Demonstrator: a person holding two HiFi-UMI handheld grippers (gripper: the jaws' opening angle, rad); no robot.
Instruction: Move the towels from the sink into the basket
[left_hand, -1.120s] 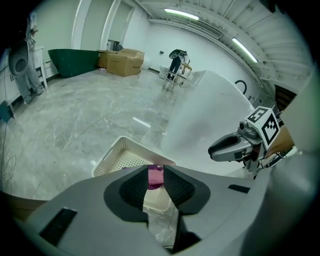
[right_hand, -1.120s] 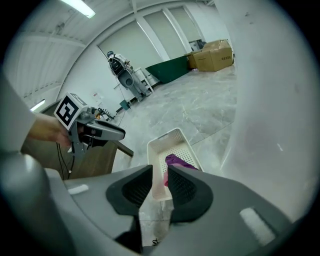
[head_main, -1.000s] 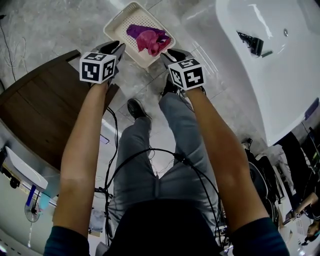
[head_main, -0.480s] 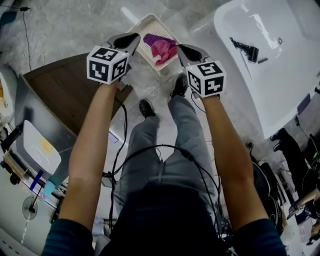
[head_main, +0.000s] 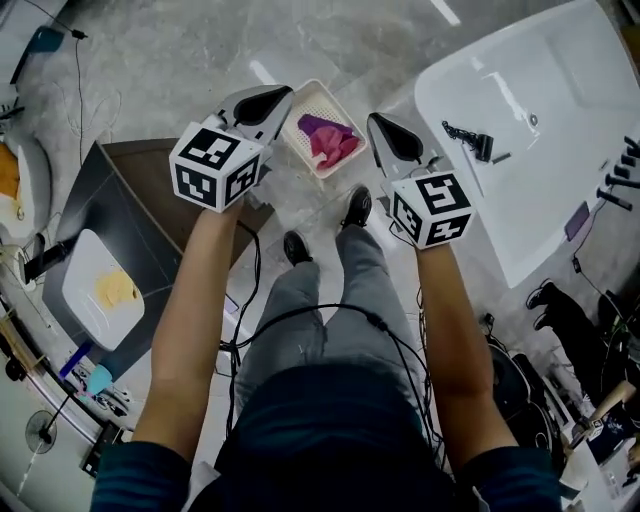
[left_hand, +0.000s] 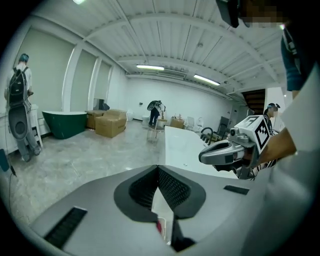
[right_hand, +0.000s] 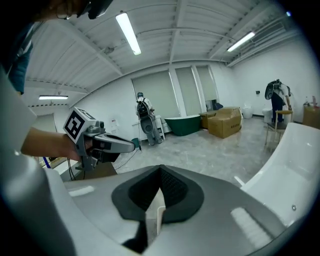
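Observation:
A white basket (head_main: 303, 103) stands on the floor and holds a pink towel (head_main: 335, 148) and a purple towel (head_main: 316, 124). Both grippers hang high above it, side by side. My left gripper (head_main: 283, 93) is over the basket's left edge, jaws shut with nothing between them. My right gripper (head_main: 373, 119) is just right of the basket, also shut and empty. The white sink (head_main: 540, 150) lies to the right with no towel showing in it. In the left gripper view, my left gripper (left_hand: 158, 170) faces the sink (left_hand: 180, 147), with the right gripper (left_hand: 202, 157) beside it.
A black fitting (head_main: 468, 138) lies in the sink. A dark wooden table (head_main: 150, 215) stands to the left of the person's legs and shoes (head_main: 296, 247). Cables run over the floor. A green bathtub (left_hand: 64, 122), cardboard boxes (left_hand: 110, 122) and people are far off.
Both grippers have risen away from the basket, which now looks smaller and farther off. The towels stay in the basket.

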